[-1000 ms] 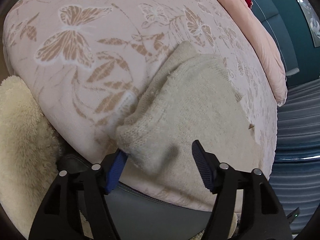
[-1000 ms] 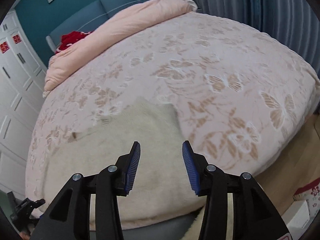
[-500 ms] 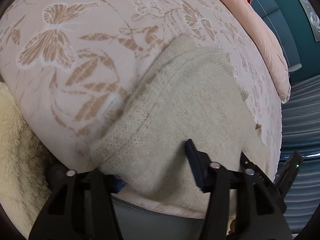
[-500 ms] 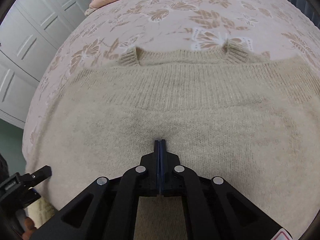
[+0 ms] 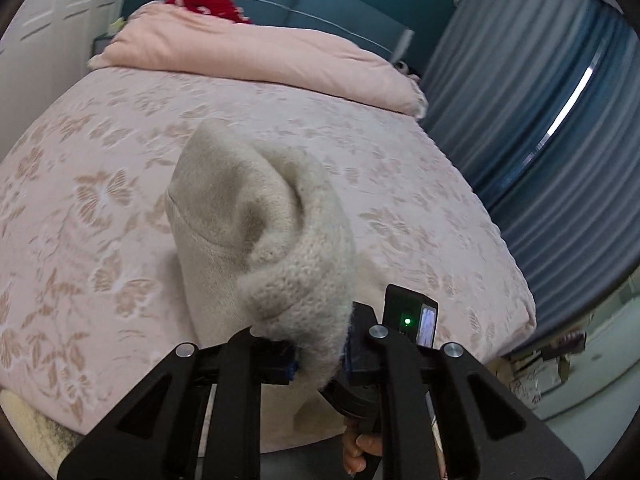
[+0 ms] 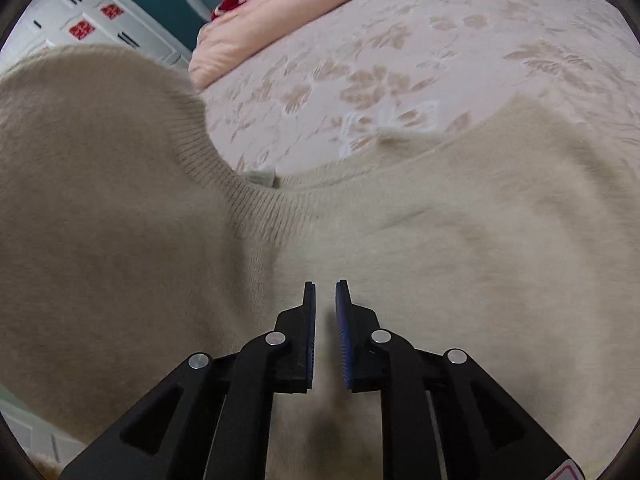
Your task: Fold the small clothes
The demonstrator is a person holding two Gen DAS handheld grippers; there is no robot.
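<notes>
Two grippers are on one cream knit sweater [image 6: 460, 248], which lies across the near part of the bed [image 6: 440, 40] with its pink floral cover. The left gripper [image 5: 320, 354] has a thick bunch of the sweater's knit between its jaws, and they are closing on it; the fabric stands up from there in a tall fold above the bedspread. In the right wrist view that raised part of the sweater fills the left side, its ribbed neckline [image 6: 224, 176] curving down to where the rest lies flat. The right gripper [image 6: 325, 292] points down at the flat part, its jaws a narrow gap apart and opening, with nothing pinched between the blue pads. Behind it all, a pink duvet [image 5: 256, 56] lies rolled at the head of the bed with something red [image 5: 208, 0] on top, and blue curtains [image 5: 560, 140] hang to the right.
</notes>
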